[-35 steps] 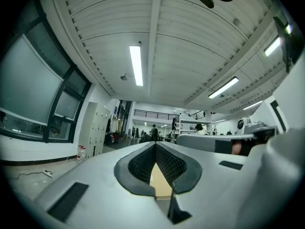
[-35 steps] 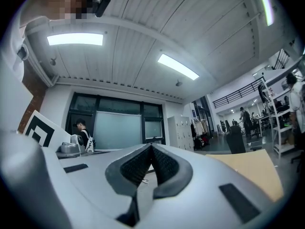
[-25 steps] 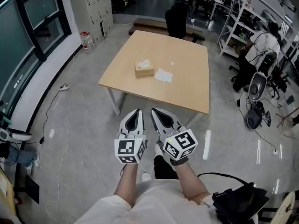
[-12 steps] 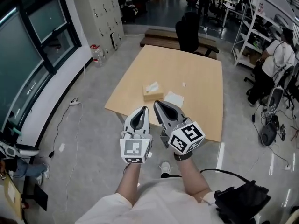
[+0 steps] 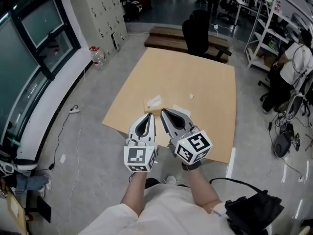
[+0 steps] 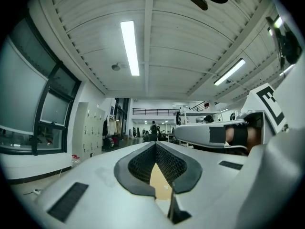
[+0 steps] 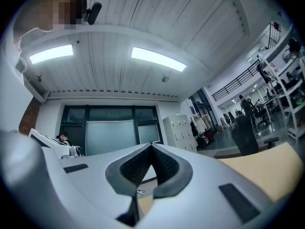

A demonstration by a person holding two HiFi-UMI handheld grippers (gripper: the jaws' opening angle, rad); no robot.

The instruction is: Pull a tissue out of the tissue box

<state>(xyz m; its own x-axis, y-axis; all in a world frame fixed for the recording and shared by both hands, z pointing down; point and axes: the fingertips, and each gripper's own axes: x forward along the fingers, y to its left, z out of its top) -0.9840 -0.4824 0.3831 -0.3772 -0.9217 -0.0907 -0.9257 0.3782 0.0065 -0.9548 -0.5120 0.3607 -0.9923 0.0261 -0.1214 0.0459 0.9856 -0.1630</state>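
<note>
While both tongs were held side by side at the table's near edge, the step in hand read as the approach, with no pull begun. Left gripper (image 5: 147, 116) and right gripper (image 5: 165, 111): jaws closed tip to tip, nothing in either. The tan cardboard tissue box (image 5: 152, 103), a white tissue standing from its slot, sat untouched on the light wooden table (image 5: 205, 77), at 12 o'clock beyond the left gripper's tip. Next move, by my judgement: bring one gripper over the box, open its jaws, close on the tissue alone.
</note>
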